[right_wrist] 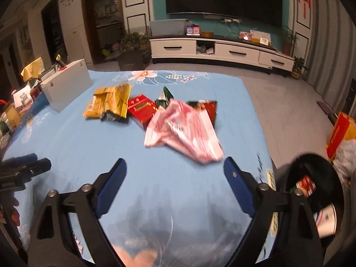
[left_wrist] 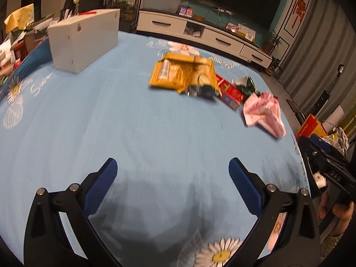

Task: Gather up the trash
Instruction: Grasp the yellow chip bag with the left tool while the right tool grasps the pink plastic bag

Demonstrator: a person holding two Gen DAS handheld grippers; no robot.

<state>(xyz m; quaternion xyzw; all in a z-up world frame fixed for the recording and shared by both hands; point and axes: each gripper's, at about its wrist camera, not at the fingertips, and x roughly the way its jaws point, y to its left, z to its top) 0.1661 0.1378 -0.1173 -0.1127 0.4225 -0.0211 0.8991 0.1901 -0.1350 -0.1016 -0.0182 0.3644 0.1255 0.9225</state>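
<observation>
Both the left gripper (left_wrist: 173, 166) and right gripper (right_wrist: 175, 166) gape empty; the crumpled pink wrapper (right_wrist: 184, 129), print unreadable, lies just beyond the right one.

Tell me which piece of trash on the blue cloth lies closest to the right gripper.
The crumpled pink wrapper. It lies just ahead of the right gripper, while the yellow packet and red box sit farther back.

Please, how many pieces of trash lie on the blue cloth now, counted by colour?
Yellow bag: 1
Red box: 1
Pink wrapper: 1
Green wrapper: 1
Dark red-green packet: 1
Total: 5
</observation>
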